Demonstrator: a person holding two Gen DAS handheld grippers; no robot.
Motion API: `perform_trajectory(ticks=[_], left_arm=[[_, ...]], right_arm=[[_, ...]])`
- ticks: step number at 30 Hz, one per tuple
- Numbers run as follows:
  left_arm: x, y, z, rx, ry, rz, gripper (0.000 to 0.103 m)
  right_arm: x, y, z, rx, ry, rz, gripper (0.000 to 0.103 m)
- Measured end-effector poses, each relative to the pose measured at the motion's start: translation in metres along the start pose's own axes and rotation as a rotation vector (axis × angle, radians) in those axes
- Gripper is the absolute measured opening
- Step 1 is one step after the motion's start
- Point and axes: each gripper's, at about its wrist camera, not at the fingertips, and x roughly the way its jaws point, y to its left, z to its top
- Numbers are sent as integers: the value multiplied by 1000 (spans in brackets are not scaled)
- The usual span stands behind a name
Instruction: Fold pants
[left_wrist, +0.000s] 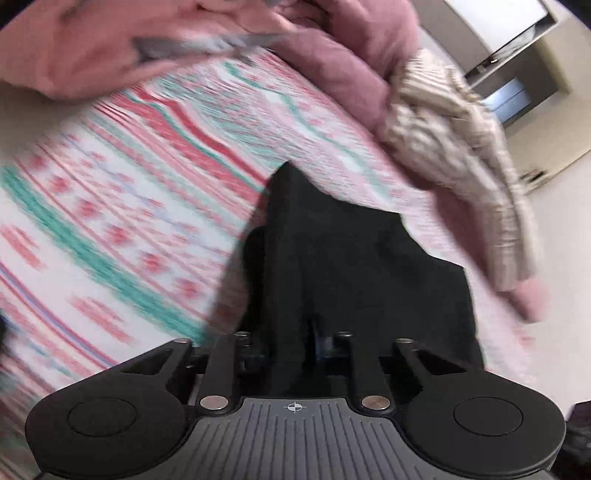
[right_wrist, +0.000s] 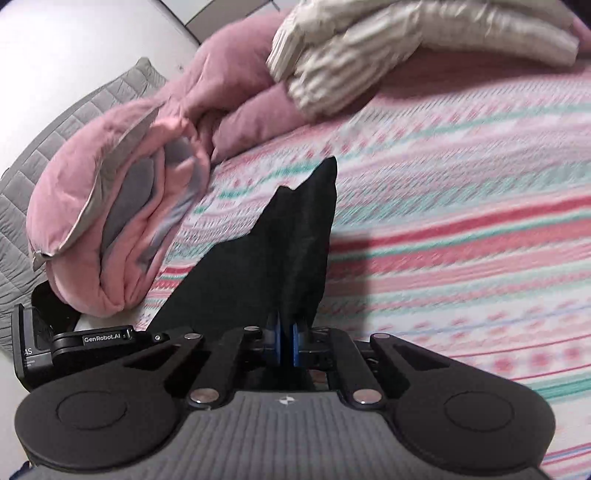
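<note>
The black pants (left_wrist: 354, 266) hang in front of my left gripper (left_wrist: 314, 343), which is shut on their fabric; the cloth covers the fingertips. In the right wrist view the black pants (right_wrist: 273, 254) rise from between the blue pads (right_wrist: 274, 343) of my right gripper (right_wrist: 285, 345), which is shut on them. Both grippers hold the pants above a bed with a pink, white and green patterned cover (left_wrist: 122, 206). The left gripper's body (right_wrist: 74, 343) shows at the left edge of the right wrist view, close beside the right gripper.
A pink duvet (right_wrist: 122, 206) is bundled at the head of the bed, with a beige striped blanket (right_wrist: 388, 44) on it and a grey quilted pillow (right_wrist: 44, 162) behind. The bed edge and pale floor (left_wrist: 554, 206) lie to the right in the left wrist view.
</note>
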Motion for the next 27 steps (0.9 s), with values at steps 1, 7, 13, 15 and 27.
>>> perform_trajectory(ticks=[1, 7, 13, 15, 27], left_arm=[[2, -10, -4, 16, 6, -21, 15], [51, -88, -59, 165, 92, -75, 15], [71, -131, -86, 340, 67, -39, 22], [74, -121, -82, 311, 90, -56, 24], [64, -120, -79, 314, 72, -32, 37]], right_arm=[[-12, -8, 4, -1, -8, -17, 43], [-66, -80, 5, 16, -13, -167, 43], [-50, -153, -18, 188, 26, -144, 47], [-48, -148, -17, 178, 31, -146, 52], [-67, -165, -14, 282, 51, -168, 62]])
